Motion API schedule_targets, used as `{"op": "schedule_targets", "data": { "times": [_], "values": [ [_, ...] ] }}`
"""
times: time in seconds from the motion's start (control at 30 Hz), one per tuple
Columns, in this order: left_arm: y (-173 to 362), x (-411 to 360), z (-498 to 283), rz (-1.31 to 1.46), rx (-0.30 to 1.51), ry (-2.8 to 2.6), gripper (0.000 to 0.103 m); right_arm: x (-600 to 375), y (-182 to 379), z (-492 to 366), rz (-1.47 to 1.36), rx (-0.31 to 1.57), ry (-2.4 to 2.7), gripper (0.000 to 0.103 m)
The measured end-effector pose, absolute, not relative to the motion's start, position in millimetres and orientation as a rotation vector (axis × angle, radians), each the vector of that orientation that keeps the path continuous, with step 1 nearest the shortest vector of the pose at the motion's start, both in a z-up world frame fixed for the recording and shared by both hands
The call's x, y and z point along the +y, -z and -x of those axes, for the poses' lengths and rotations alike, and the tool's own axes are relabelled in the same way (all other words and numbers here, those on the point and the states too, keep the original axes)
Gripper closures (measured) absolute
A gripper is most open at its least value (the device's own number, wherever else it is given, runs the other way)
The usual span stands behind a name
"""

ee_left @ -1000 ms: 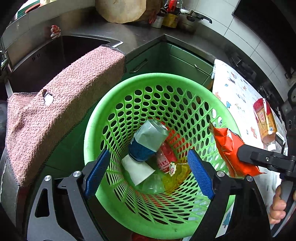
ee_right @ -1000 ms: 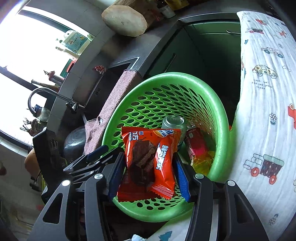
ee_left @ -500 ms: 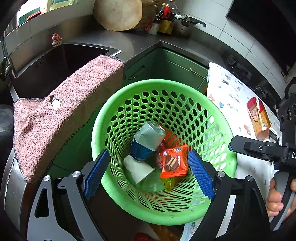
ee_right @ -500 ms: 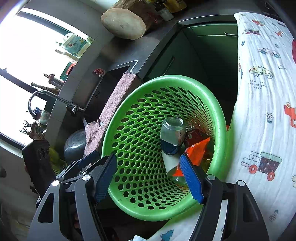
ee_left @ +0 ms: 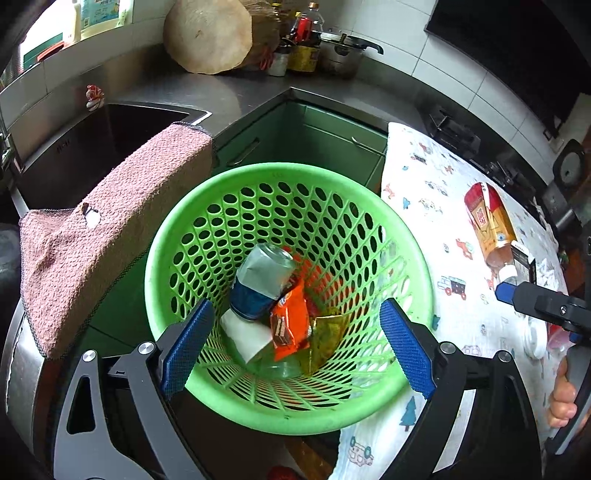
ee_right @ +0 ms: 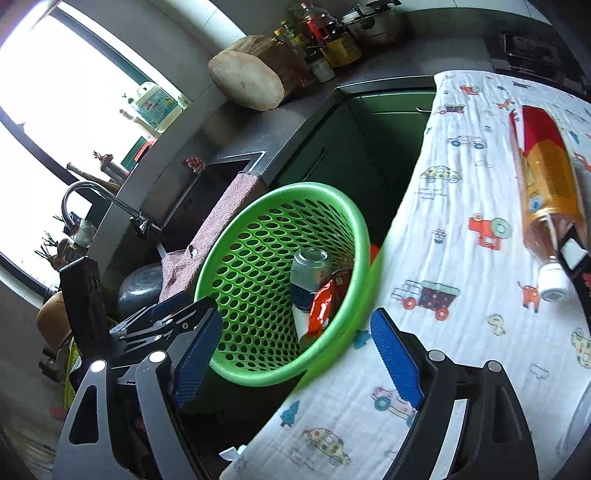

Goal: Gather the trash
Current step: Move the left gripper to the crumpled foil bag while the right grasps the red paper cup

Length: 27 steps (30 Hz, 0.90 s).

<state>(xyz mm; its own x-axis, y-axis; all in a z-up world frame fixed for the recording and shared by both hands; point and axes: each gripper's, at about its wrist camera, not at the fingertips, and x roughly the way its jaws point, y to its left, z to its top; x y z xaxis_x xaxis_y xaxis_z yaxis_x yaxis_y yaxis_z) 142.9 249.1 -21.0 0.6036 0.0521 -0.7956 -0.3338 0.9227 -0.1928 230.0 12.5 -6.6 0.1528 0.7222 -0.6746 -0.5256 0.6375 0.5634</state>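
A green perforated basket (ee_left: 413, 254) (ee_right: 266, 373) stands beside the cloth-covered table. Inside lie an orange snack wrapper (ee_left: 290, 325) (ee_right: 321, 306), a blue and silver can (ee_left: 258, 280) (ee_right: 308, 271), white paper (ee_left: 245, 332) and a yellow wrapper (ee_left: 327, 332). My left gripper (ee_left: 295, 347) hovers over the basket's near rim, its jaws opening with nothing between them. My right gripper (ee_right: 295, 358) is above the basket's edge and the cloth, its jaws also opening and empty. An orange drink bottle (ee_left: 489, 225) (ee_right: 546, 184) lies on the cloth.
A pink towel (ee_left: 110, 221) hangs over the sink edge (ee_left: 110, 110) left of the basket. A round wooden block (ee_left: 208, 33), bottles and a pot stand on the back counter. The printed cloth (ee_right: 461, 258) covers the table at right. A hand (ee_left: 561, 398) holds the right gripper's handle.
The right gripper opened and dropped the orange wrapper, which now lies in the basket. Both grippers drew back and up; the right one shifted toward the table.
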Motion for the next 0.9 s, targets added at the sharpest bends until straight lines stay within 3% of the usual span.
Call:
{"op": "schedule_targets", "data": {
  "times": [0.9],
  "values": [
    [8,149,-175,0.255,0.903,-0.075,0.011,-288,-20,-267,-0.216,1.029,-0.268,0.02]
  ]
}}
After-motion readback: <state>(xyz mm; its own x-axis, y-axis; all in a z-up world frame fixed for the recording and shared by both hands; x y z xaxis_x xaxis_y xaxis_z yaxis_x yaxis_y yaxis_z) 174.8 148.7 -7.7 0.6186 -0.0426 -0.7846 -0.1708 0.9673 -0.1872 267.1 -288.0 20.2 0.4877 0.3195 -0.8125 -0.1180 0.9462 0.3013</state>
